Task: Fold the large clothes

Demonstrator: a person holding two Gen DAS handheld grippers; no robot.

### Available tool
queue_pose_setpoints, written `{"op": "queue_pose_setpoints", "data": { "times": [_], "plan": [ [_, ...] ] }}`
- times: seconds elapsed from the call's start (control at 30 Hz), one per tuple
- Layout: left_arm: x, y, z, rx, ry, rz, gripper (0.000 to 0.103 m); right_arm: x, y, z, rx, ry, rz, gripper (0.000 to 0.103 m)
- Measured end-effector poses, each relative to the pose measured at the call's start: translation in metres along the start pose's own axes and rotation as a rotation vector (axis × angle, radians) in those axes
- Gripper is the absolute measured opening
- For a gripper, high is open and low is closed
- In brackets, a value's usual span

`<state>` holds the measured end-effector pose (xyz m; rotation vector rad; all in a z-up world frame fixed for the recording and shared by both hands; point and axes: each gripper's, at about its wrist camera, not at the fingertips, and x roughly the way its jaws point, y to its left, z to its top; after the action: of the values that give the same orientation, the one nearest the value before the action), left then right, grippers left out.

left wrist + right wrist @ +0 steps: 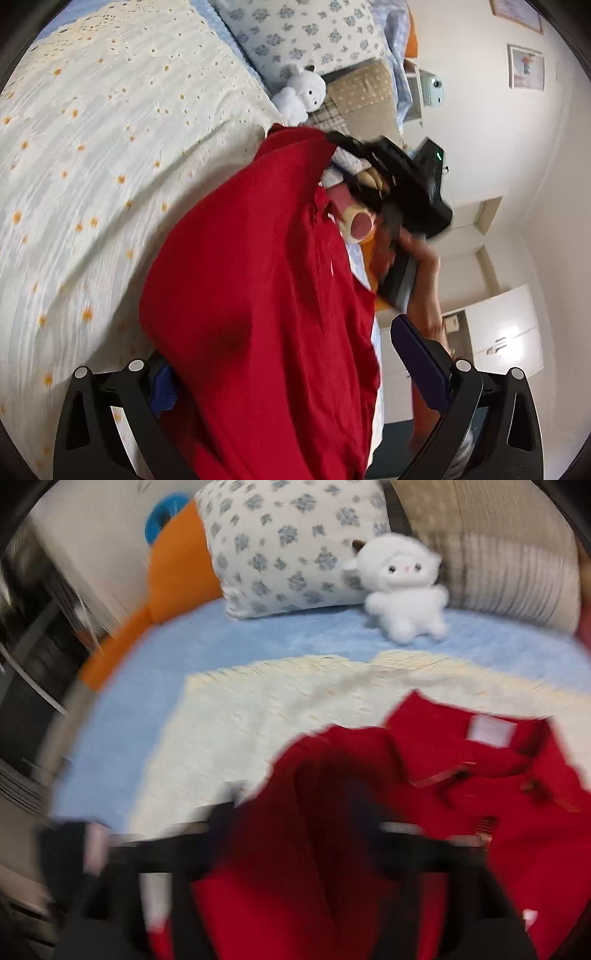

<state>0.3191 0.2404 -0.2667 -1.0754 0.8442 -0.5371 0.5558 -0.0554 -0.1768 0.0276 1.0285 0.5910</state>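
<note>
A red collared garment [266, 295] lies on the cream bedspread [110, 147]. My left gripper [291, 369] is open, its blue pads [417, 362] wide apart, and the red cloth drapes between them and over the left one. My right gripper [343, 144], held by a hand, sits at the garment's far corner. The right wrist view is blurred: the garment [443, 812] shows its collar and white label [487, 731], and the right gripper [299, 812] appears open, with red cloth bunched between and over its dark fingers.
At the head of the bed lie a floral pillow [291, 546], a white plush lamb [402, 587], a beige patchwork pillow [498, 554] and an orange pillow [181, 565] on a blue sheet [147, 701]. White cupboards [506, 332] and framed pictures [526, 66] line the wall.
</note>
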Motion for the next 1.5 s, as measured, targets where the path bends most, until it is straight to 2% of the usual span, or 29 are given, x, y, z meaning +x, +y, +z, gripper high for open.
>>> {"op": "queue_pose_setpoints", "data": {
  "times": [0.03,0.13,0.17,0.23,0.33,0.4,0.47,0.5,0.53,0.57,0.6,0.67,0.7,0.77,0.83,0.87,0.93,1.03,1.07,1.1,1.13,1.23,1.3,1.37,1.4,1.47,1.5],
  "plan": [
    [0.000,0.001,0.004,-0.008,-0.013,-0.007,0.098,-0.013,0.007,-0.012,-0.041,-0.043,-0.057,0.078],
    [-0.004,-0.005,0.011,-0.002,-0.058,0.038,0.080,-0.052,0.019,-0.053,-0.094,-0.128,-0.132,0.078],
    [-0.010,-0.006,0.011,-0.008,-0.075,0.047,0.080,-0.064,0.023,-0.070,-0.096,-0.143,-0.140,0.080],
    [-0.017,-0.002,0.011,-0.020,-0.100,0.064,0.079,-0.092,0.043,-0.118,-0.154,-0.134,-0.068,0.078],
    [-0.020,-0.004,0.016,0.012,-0.123,0.150,0.079,-0.111,0.091,-0.199,-0.326,-0.083,-0.033,0.078],
    [-0.016,-0.009,0.023,0.033,-0.121,0.191,0.079,-0.102,0.123,-0.241,-0.429,0.011,-0.035,0.077],
    [-0.014,-0.019,0.029,0.061,-0.121,0.216,0.079,-0.082,0.152,-0.281,-0.548,0.108,-0.079,0.076],
    [-0.013,-0.023,0.032,0.073,-0.123,0.221,0.079,-0.076,0.159,-0.290,-0.590,0.126,-0.110,0.072],
    [-0.015,-0.031,0.037,0.096,-0.135,0.238,0.079,-0.069,0.164,-0.300,-0.639,0.140,-0.152,0.063],
    [-0.017,-0.036,0.041,0.116,-0.147,0.263,0.079,-0.066,0.165,-0.305,-0.656,0.155,-0.157,0.050],
    [-0.022,-0.045,0.047,0.158,-0.182,0.319,0.079,-0.065,0.162,-0.305,-0.643,0.172,-0.137,0.043],
    [-0.034,-0.053,0.059,0.193,-0.232,0.389,0.079,-0.070,0.146,-0.297,-0.562,0.195,-0.083,0.020],
    [-0.040,-0.054,0.067,0.172,-0.233,0.378,0.079,-0.073,0.143,-0.295,-0.560,0.184,-0.090,0.017],
    [-0.048,-0.054,0.070,0.148,-0.227,0.369,0.079,-0.085,0.128,-0.291,-0.541,0.142,-0.122,0.015],
    [-0.053,-0.062,0.058,0.179,-0.204,0.386,0.081,-0.096,0.110,-0.289,-0.479,0.120,-0.128,0.015],
    [-0.051,-0.063,0.051,0.188,-0.183,0.393,0.086,-0.103,0.101,-0.287,-0.452,0.103,-0.138,0.015],
    [-0.042,-0.064,0.027,0.191,-0.099,0.382,0.088,-0.117,0.082,-0.285,-0.381,0.068,-0.148,0.015],
    [-0.027,-0.058,-0.010,0.144,0.018,0.264,0.088,-0.131,0.056,-0.278,-0.292,0.013,-0.154,0.015],
    [-0.023,-0.056,-0.020,0.123,0.048,0.219,0.088,-0.134,0.051,-0.274,-0.262,-0.003,-0.139,0.012],
    [-0.014,-0.055,-0.032,0.102,0.083,0.158,0.088,-0.140,0.042,-0.271,-0.208,-0.018,-0.080,0.008],
    [-0.007,-0.055,-0.038,0.094,0.099,0.140,0.088,-0.145,0.039,-0.270,-0.171,-0.025,-0.040,0.006],
    [0.022,-0.051,-0.044,0.096,0.124,0.161,0.088,-0.160,0.034,-0.266,-0.106,-0.049,0.075,0.004],
    [0.036,-0.041,-0.036,0.067,0.093,0.163,0.088,-0.171,0.038,-0.265,-0.105,-0.074,0.104,0.003],
    [0.039,-0.030,-0.025,0.028,0.019,0.142,0.088,-0.183,0.040,-0.264,-0.114,-0.104,0.111,0.002],
    [0.037,-0.024,-0.015,0.008,-0.045,0.113,0.088,-0.185,0.039,-0.263,-0.116,-0.105,0.111,0.002],
    [0.032,-0.016,0.000,-0.019,-0.128,0.111,0.088,-0.182,0.043,-0.261,-0.131,-0.082,0.106,0.003],
    [0.030,-0.012,0.009,-0.030,-0.154,0.113,0.088,-0.181,0.050,-0.264,-0.168,-0.083,0.075,0.005]
  ]
}}
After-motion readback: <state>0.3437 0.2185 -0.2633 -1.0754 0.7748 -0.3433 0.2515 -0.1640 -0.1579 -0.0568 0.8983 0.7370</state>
